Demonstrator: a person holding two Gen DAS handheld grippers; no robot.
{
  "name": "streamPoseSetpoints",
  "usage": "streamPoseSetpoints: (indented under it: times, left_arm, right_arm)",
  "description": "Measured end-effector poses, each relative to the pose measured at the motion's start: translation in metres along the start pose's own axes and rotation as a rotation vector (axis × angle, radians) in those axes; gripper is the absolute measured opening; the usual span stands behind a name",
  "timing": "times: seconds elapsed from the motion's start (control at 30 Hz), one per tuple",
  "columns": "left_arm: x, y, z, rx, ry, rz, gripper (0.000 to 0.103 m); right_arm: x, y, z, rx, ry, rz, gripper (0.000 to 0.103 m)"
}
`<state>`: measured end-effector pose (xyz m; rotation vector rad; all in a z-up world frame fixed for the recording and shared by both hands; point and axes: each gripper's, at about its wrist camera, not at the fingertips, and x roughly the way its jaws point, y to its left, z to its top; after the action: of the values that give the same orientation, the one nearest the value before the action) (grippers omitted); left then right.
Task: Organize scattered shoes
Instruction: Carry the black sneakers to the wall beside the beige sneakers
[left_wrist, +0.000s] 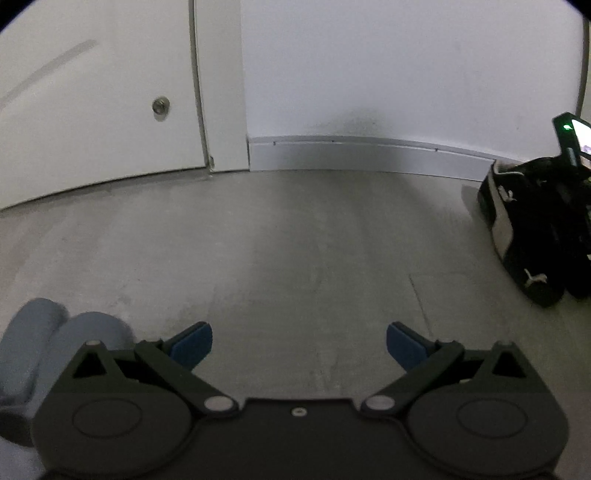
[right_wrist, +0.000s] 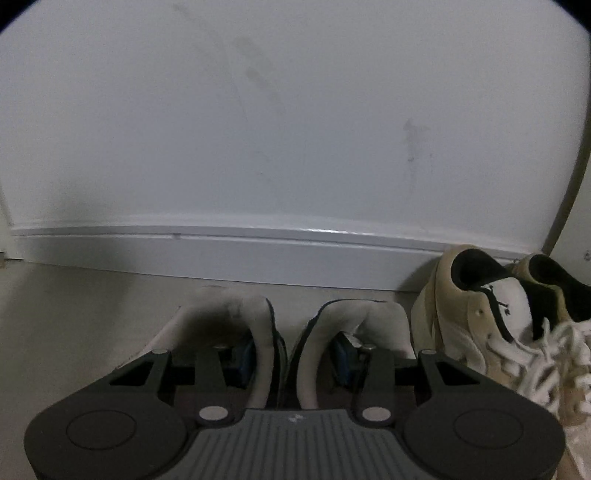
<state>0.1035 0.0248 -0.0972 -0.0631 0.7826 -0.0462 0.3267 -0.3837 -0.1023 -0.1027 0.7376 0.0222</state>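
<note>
Black-and-white shoes (left_wrist: 517, 229), beige sneakers (right_wrist: 476, 325) with white laces, grey floor (left_wrist: 295, 240), blue-padded tongs (left_wrist: 299, 345)

Dim, soft blur, fisheye-bent edges, dark corners

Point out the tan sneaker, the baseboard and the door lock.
tan sneaker (right_wrist: 467, 314): right wrist view, on its side panel.
baseboard (right_wrist: 258, 254): right wrist view, on its front face.
door lock (left_wrist: 161, 106): left wrist view, on its round metal face.

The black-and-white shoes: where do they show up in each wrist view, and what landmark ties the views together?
Left wrist: the black-and-white shoes sit at the right edge, on the floor near the wall, with the right gripper's body over them.
Right wrist: bottom centre, the pair pinched between the right gripper fingers, tan sneakers beside them.
Shared landmark: the white baseboard.
</note>
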Motion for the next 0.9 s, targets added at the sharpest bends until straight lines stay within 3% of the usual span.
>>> streamPoseSetpoints:
  times: [0.1, 0.23, 0.57, 0.63, 0.67, 0.77, 0.9]
  left_arm:
    - [0.007, -0.004, 0.002, -0.034, 0.01, -0.023, 0.102]
    - [0.013, -0.013, 0.002, -0.01, 0.018, -0.03, 0.102]
    - [0.009, -0.014, 0.002, -0.012, 0.013, -0.031, 0.102]
    - [0.005, -0.014, 0.001, -0.027, 0.006, -0.03, 0.102]
    - [0.005, -0.013, 0.001, -0.03, 0.005, -0.032, 0.102]
    - [0.005, -0.013, 0.001, -0.042, -0.003, -0.039, 0.102]
    - [0.003, -0.017, 0.0, -0.049, -0.008, -0.06, 0.102]
  right_arm:
    - [0.015, -0.001, 0.017, -0.032, 0.018, 0.015, 0.044]
    - [0.03, -0.013, 0.016, -0.053, 0.031, 0.017, 0.044]
    - [0.041, -0.026, 0.03, -0.009, 0.071, 0.047, 0.049]
    - [0.036, -0.032, 0.035, 0.006, 0.105, 0.067, 0.057]
    - [0.033, -0.033, 0.037, 0.01, 0.112, 0.067, 0.068]
    - [0.011, -0.043, 0.049, 0.049, 0.122, 0.091, 0.083]
    - [-0.064, -0.025, 0.02, 0.023, 0.004, 0.046, 0.096]
